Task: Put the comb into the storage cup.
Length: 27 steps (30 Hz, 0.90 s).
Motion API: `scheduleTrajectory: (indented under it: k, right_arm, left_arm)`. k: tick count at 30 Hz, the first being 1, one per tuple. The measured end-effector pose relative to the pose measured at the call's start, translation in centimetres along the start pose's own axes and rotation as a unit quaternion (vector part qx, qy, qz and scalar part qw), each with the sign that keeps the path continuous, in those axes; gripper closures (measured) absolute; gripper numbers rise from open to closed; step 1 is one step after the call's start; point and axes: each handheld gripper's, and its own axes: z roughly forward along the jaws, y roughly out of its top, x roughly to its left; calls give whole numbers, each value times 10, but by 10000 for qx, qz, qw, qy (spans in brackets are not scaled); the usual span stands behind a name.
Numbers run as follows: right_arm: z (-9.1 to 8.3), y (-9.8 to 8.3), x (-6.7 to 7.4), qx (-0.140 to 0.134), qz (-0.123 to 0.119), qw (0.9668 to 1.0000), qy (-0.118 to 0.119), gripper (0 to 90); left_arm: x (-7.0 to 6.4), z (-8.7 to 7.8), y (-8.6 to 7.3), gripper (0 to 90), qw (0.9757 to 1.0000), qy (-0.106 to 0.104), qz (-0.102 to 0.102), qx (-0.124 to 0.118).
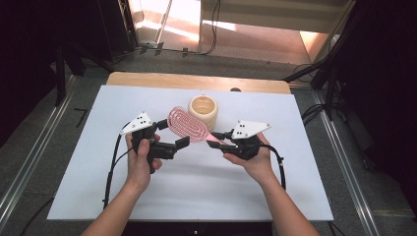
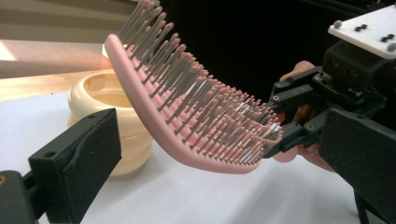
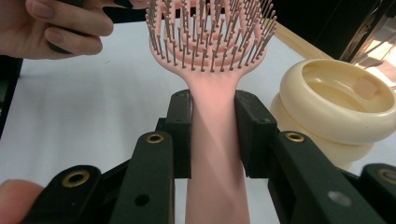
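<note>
White sheeting covers the table in front of you, with a strip of bare wood showing at its far edge and dark floor and rails around it. Your right gripper has its jaws closed tight on the handle of a pink hairbrush; in the right gripper view the two black jaws press against both sides of the pink handle, and the bristled head fans out just beyond them. You are holding the brush lifted off the table, its head angled up and away toward the middle of the sheet, with the grey bristles facing your left side. Your left gripper sits just beside the brush head with its jaws apart and nothing between them; in the left gripper view one jaw stands at the lower left and the other at the right edge, with the curved back of the brush hanging across the gap beyond them. Whether either jaw touches the brush, you cannot tell from these views. Behind the brush head a cream ribbed bowl stands upright on the sheet, and it looks hollow with nothing in it. Your left hand wraps the left gripper's body, and your right hand cradles the right one from below
</note>
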Motion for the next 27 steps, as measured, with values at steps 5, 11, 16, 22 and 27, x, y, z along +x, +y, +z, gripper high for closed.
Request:
scheduleTrajectory:
  k: [5, 11, 16, 22, 27]
  right_arm:
    - [-3, -6, 1, -132, 20, 9999, -37, 676]
    - [-4, -12, 2, -183, 32, 9998, -76, 675]
    - [-4, -14, 2, -231, 28, 9997, -99, 676]
    - [-4, -15, 3, -257, 19, 9996, -118, 676]
    - [-4, -15, 5, -281, -18, 9995, -158, 675]
  left_arm:
    - [-2, 7, 3, 0, 10000, -46, -74, 26]
    - [-5, 16, 7, 0, 9998, -66, -154, 102]
    - [-7, 23, 11, 48, 9993, 92, -289, 195]
    - [-9, 29, 13, 127, 9982, 195, -476, 305]
    - [-8, 31, 14, 160, 9967, 205, -676, 391]
